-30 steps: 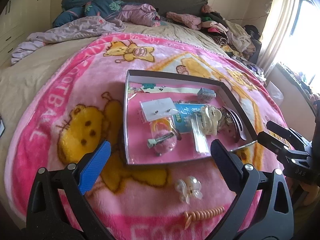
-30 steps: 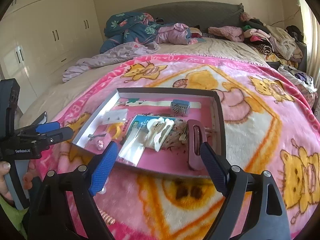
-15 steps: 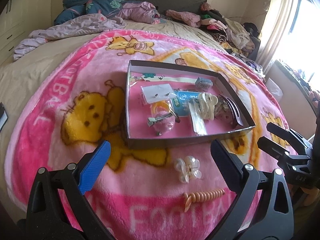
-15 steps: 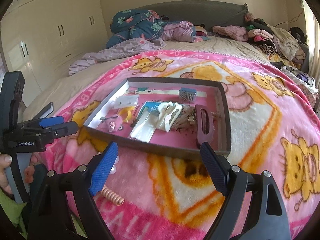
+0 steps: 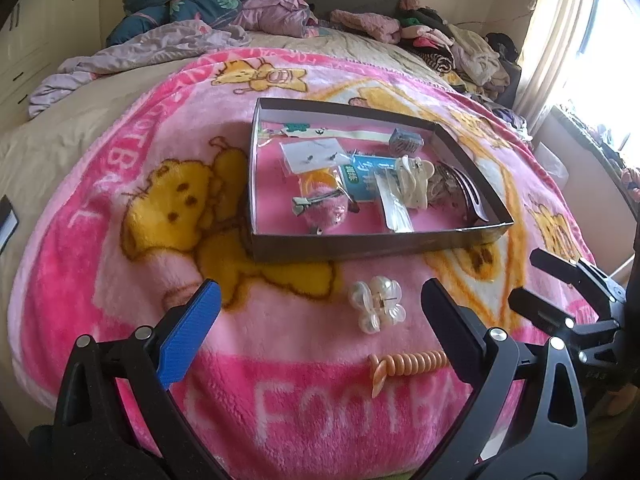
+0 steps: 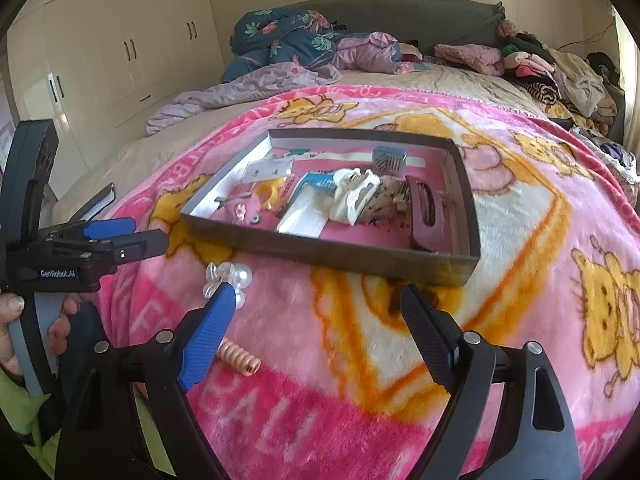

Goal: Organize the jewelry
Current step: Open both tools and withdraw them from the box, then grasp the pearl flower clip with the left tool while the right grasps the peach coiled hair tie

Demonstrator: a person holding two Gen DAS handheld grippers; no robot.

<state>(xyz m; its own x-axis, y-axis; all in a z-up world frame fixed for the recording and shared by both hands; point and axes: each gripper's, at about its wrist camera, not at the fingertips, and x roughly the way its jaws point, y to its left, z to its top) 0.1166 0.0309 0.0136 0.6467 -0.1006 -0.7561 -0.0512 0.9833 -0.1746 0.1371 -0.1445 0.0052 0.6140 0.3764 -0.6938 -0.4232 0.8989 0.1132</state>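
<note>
A shallow dark box [image 5: 256,160] [image 6: 466,184] lies on the pink blanket and holds several hair clips, earring cards and packets. In front of it lie a pearly flower hair claw [image 5: 377,304] [image 6: 232,276] and an orange spiral hair tie [image 5: 404,364] [image 6: 238,358]. My left gripper [image 5: 320,308] is open and empty, just short of the claw and tie. My right gripper [image 6: 316,310] is open and empty, in front of the box's near wall. Its fingers [image 5: 560,268] show at the right of the left wrist view.
The pink cartoon blanket [image 5: 120,184] covers a bed. Piles of clothes [image 5: 440,44] [image 6: 560,68] and a blue quilt [image 6: 288,36] lie at the far end. Cream wardrobes [image 6: 120,60] stand to the left, a bright window [image 5: 600,40] to the right.
Both grippers have pulled back from the box toward the near edge of the bed. The box looks farther away; the hair claw and the spiral tie now lie nearer the left gripper's fingers.
</note>
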